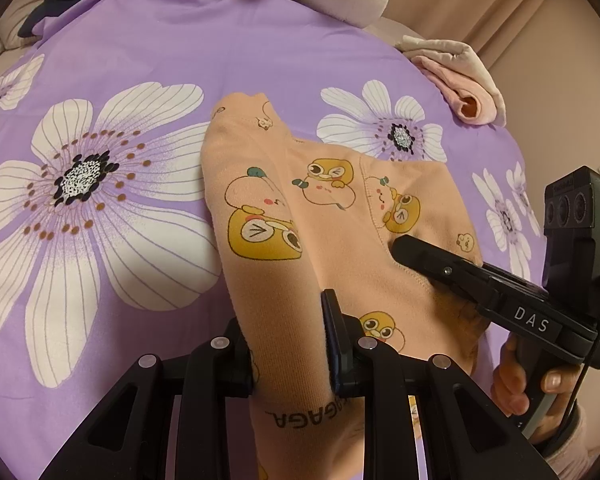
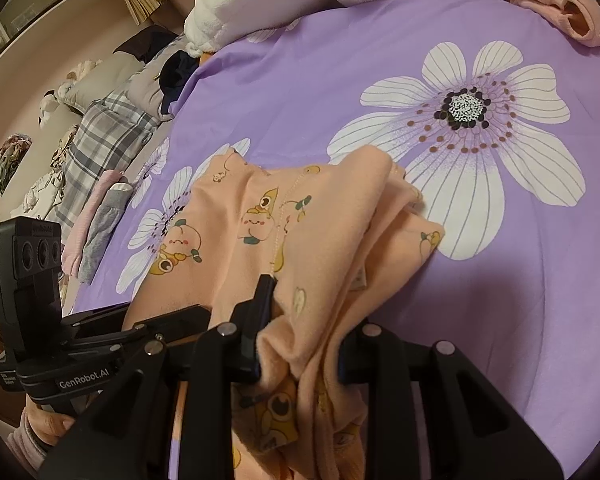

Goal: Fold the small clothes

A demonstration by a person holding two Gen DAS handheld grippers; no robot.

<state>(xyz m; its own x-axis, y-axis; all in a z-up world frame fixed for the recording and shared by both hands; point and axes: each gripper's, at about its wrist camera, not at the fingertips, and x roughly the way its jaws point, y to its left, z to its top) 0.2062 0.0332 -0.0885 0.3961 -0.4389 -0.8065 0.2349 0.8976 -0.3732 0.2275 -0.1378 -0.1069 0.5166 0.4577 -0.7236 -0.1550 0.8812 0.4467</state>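
Folding barely begun: both claws, left gripper (image 1: 292, 344) and right gripper (image 2: 300, 344), pinch the peach garment (image 1: 320, 216), still crumpled mid-bedsheet (image 1: 220, 48).

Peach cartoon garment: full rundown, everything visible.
The peach garment is soft knit, fleecy-looking fabric printed with yellow and cream cartoon characters, with black lettering near one edge. It lies partly on the purple floral bedsheet, bunched and layered, not flat. The left gripper is shut on a fold near the lettered edge; the right gripper is shut on another bunch, which hangs in loose folds. A stitched seam runs across it. Which kind of garment it is cannot be told.
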